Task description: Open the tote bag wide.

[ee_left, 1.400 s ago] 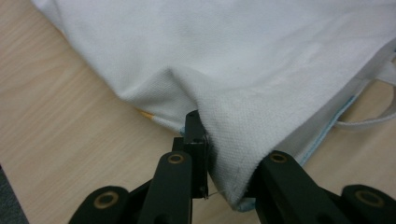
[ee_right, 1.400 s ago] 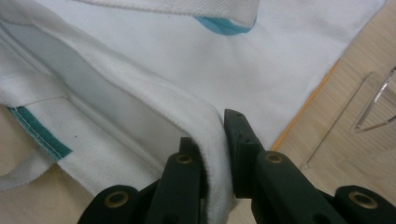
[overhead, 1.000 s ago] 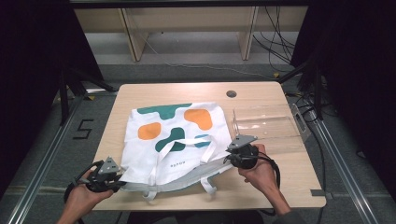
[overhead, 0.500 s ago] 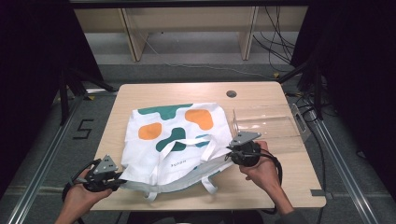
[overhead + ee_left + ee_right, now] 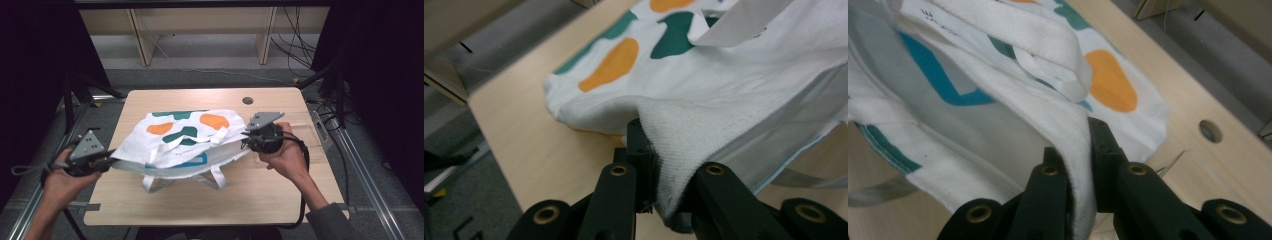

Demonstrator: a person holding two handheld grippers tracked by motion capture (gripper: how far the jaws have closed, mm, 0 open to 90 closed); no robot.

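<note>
A white tote bag printed with orange and teal shapes lies across the wooden table. Its near edge hangs lifted between my two grippers. My left gripper is shut on the bag's left corner, and the cloth is pinched between its black jaws. My right gripper is shut on the bag's right rim, whose hem runs down between its jaws. The bag's mouth sags open toward me and shows a teal-edged lining. Two white straps dangle below it.
A clear plastic tray sits on the table behind my right hand. A round cable hole is near the far edge. Metal frame rails run along both sides of the table, and shelving legs stand beyond it.
Both hands have risen and lifted the bag's near edge off the table. The cloth now hangs stretched between the grippers and the mouth gapes wider. Both grips have held.
</note>
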